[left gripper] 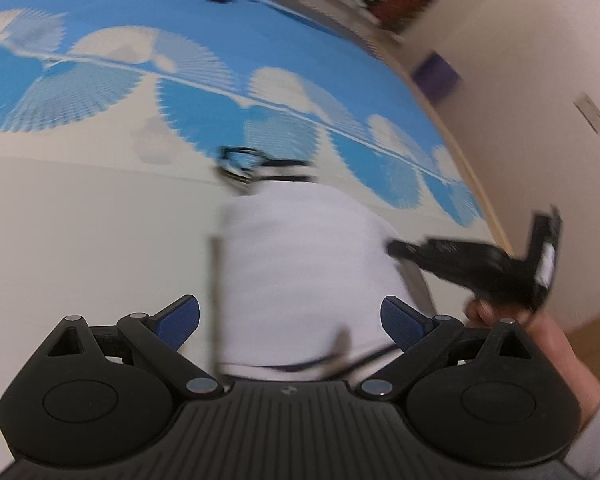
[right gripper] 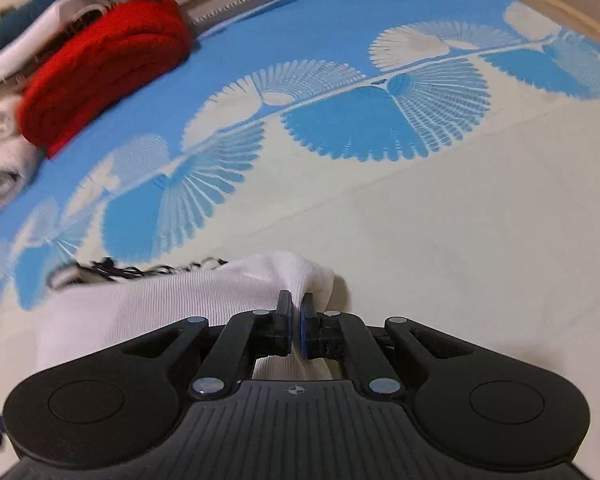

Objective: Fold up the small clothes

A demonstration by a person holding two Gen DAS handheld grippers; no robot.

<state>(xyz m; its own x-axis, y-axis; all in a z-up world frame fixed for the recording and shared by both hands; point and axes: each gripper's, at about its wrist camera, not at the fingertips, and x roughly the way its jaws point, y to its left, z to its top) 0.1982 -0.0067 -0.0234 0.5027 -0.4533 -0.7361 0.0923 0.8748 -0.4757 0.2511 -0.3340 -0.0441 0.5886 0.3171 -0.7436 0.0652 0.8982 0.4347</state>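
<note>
A small white garment with a black-and-white trim lies on a bed cover that is cream with blue fan shapes. It is spread low and flat, likely so it can be folded over itself.

The right tongs are pinched tight on the right edge of the white garment. A bit of cloth pokes up between the pads. This grip looks made for lifting that edge and carrying it across.

The left tongs are wide and hold nothing. They hover just over the near part of the garment, which lies between the blue pads and beyond them. In the left view the right tongs reach in from the right side.

A red folded cloth sits far off to the left, well apart, maybe already done.
</note>
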